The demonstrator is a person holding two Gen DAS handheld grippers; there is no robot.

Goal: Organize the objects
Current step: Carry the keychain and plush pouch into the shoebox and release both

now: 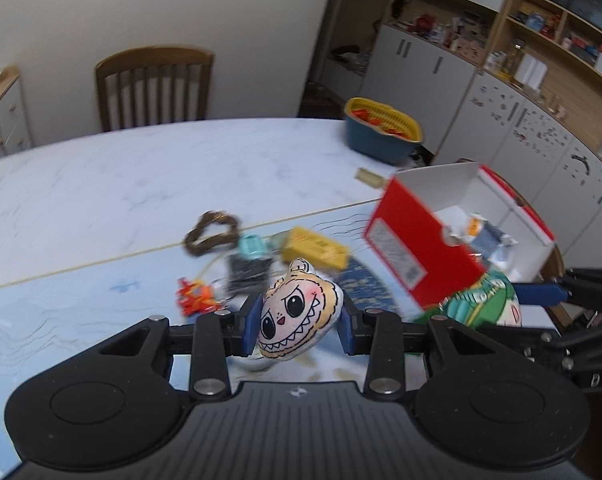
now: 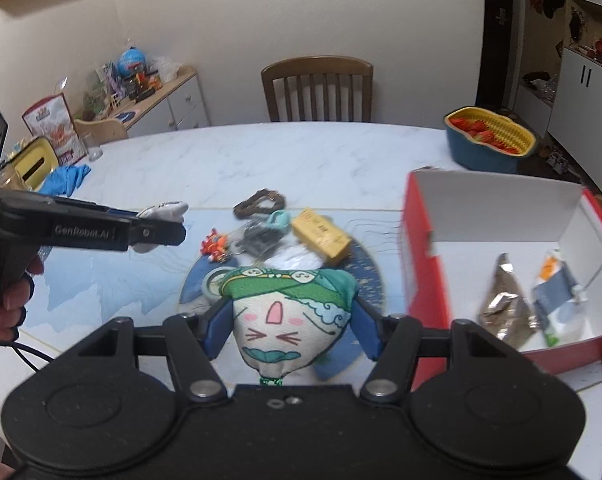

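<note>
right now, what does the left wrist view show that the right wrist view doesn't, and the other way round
Only the left wrist view: the grinning-face plush face-on between the left gripper fingers, and open wall shelves.

Only the right wrist view: the green-capped plush face-on in the right gripper, a sideboard with a blue globe, a blue cloth, and a foil packet in the red box.

Both: the table, chair, yellow-and-blue basket, brown wreath, yellow box, orange toy.
</note>
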